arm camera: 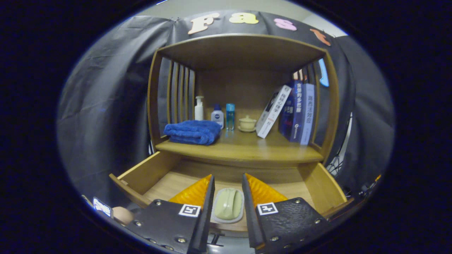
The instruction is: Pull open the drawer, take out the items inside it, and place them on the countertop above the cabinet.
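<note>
The wooden drawer (148,173) under the cabinet's countertop (247,150) stands pulled out. A pale green oval item with a grey rim (228,204) sits low in the drawer near its front wall, between my two fingers. My gripper (227,176) reaches down into the drawer. Both fingers lie against the item's sides, and its rim meets each inner face. The drawer floor beyond the fingertips (211,180) is bare wood.
On the countertop lie a folded blue towel (192,131), a white pump bottle (199,108), two small bottles (224,116), a small lidded cup (247,123) and leaning books (291,111). A shelf roof (243,49) closes the space above. The countertop's middle front is bare.
</note>
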`<state>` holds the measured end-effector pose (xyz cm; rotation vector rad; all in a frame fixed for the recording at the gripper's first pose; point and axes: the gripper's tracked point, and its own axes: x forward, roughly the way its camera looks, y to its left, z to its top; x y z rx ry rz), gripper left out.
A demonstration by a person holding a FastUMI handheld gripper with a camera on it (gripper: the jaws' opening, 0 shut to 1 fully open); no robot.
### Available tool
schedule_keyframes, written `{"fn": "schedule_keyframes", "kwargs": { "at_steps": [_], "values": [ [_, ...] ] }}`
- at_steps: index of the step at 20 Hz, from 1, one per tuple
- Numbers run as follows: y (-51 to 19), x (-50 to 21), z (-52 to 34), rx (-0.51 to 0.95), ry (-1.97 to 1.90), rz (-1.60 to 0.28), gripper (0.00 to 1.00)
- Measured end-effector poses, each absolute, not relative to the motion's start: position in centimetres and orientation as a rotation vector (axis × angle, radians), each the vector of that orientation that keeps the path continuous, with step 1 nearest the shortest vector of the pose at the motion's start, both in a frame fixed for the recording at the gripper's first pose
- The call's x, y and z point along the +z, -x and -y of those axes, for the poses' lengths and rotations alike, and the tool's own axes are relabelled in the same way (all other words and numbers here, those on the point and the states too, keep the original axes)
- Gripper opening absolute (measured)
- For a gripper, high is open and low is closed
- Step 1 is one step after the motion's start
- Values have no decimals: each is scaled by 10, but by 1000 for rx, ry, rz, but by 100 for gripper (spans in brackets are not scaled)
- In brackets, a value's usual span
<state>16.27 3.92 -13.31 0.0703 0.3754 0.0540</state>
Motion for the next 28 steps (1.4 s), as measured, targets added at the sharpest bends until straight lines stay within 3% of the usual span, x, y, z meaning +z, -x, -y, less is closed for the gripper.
{"fn": "schedule_keyframes", "kwargs": {
  "at_steps": [9,20,22,25,26,28],
  "values": [
    [-185,-207,-48,61,-121,-701,44],
    [-189,-256,-38,14,-123,-851,45],
    [-194,-259,-38,18,-107,-842,23],
    [-194,-259,-37,22,-87,-826,24],
    [-189,-254,-38,16,-101,-815,15],
    [-193,-257,-37,8,-133,-801,15]
  ]
}}
